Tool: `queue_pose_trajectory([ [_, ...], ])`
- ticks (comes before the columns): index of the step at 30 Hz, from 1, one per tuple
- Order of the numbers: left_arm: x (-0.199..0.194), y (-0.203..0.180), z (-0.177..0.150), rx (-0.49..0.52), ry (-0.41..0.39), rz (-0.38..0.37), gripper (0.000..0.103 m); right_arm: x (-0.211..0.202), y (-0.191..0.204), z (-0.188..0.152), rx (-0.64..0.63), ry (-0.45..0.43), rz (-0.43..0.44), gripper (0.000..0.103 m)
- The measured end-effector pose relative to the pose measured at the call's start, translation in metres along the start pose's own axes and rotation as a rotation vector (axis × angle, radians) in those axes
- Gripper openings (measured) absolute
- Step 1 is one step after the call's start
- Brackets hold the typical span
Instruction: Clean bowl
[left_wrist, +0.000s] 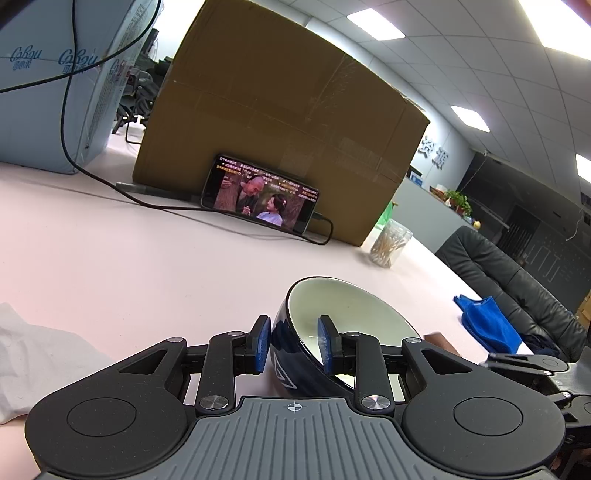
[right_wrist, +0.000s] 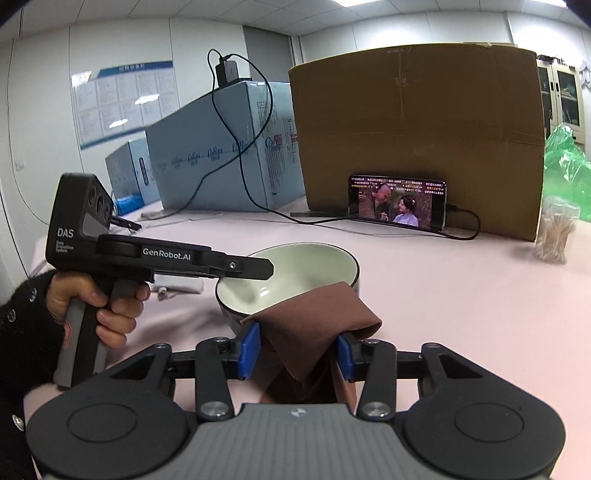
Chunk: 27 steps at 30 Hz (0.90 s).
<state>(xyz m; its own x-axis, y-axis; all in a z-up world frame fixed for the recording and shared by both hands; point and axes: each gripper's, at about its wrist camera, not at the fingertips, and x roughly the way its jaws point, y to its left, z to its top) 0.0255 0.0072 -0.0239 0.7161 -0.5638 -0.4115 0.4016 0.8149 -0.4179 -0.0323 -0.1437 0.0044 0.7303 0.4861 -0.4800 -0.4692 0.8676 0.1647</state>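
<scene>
Both grippers (left_wrist: 293, 343) (right_wrist: 295, 350) apparently on bowl (left_wrist: 332, 310)

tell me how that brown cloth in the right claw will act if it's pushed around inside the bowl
The brown cloth is probably floppy: it droops in folds from the right claw over the bowl rim. It looks light, so it should follow the claw. The glossy glaze suggests it will slide easily rather than catch.
</scene>
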Motion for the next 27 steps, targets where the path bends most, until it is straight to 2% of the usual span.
queue_pose_trajectory([
  [1, 0.000, 0.000, 0.000, 0.000, 0.000, -0.001, 0.027, 0.001, 0.002, -0.001, -0.014, 0.007, -0.009, 0.012],
  [9, -0.001, 0.001, 0.000, 0.002, 0.000, 0.000, 0.027, 0.007, 0.017, -0.005, -0.055, 0.045, 0.017, 0.011],
  [18, 0.000, 0.001, 0.001, 0.005, 0.000, 0.001, 0.027, 0.001, 0.002, -0.001, -0.015, 0.009, -0.096, 0.012],
  [21, 0.000, 0.001, 0.001, 0.005, 0.000, 0.001, 0.027, 0.003, 0.007, -0.002, -0.027, 0.018, -0.069, 0.012],
  [27, -0.001, 0.001, 0.001, 0.006, 0.000, 0.000, 0.027, 0.010, 0.029, -0.006, -0.074, 0.055, 0.043, 0.013],
])
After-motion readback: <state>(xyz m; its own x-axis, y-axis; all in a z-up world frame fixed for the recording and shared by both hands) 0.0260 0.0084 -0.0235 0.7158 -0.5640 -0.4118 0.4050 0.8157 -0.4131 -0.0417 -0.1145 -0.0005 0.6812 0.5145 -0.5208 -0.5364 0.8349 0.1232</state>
